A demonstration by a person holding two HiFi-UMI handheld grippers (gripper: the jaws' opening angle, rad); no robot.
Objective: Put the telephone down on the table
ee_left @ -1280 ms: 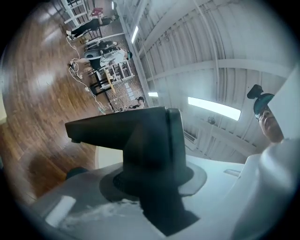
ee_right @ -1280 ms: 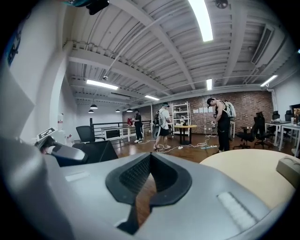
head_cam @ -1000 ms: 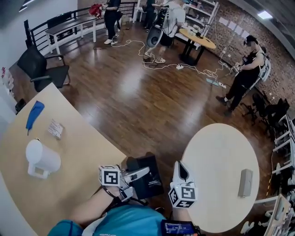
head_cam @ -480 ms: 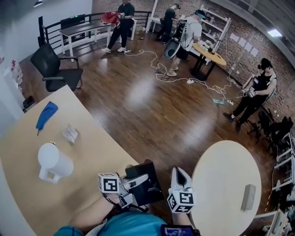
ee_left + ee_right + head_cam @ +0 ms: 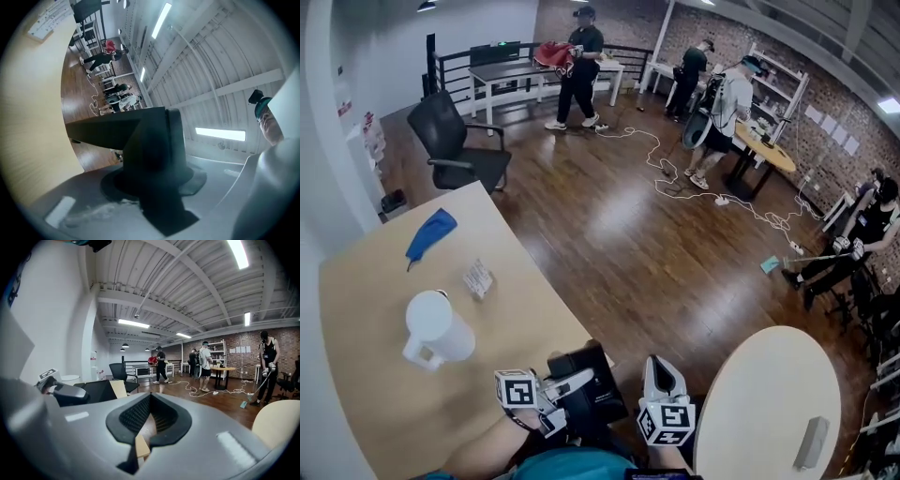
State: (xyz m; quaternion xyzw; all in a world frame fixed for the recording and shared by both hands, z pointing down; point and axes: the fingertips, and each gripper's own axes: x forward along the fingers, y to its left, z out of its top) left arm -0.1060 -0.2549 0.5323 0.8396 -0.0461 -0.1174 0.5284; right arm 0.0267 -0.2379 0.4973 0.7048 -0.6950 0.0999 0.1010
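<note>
The left gripper has its jaws clamped on the telephone, a black boxy set. In the left gripper view it fills the gap between the jaws. It is carried roughly level at the near right corner of the wooden desk, and I'd say it is held that way so its base can meet the top flat. Whether it hangs over the desk or just beyond the edge I cannot tell, but it looks not yet set down.

At three o'clock from the phone the right gripper floats with its jaws closed on nothing, apart from the load and, I'd guess, kept out of the way.

On the desk, a white jug stands at ten o'clock from the phone. A small packet and a blue cloth lie further off toward eleven. The near stretch of desk looks free, so only the jug asks for some care.

Over at three o'clock is a round table with a small grey object. People work well away at twelve.
</note>
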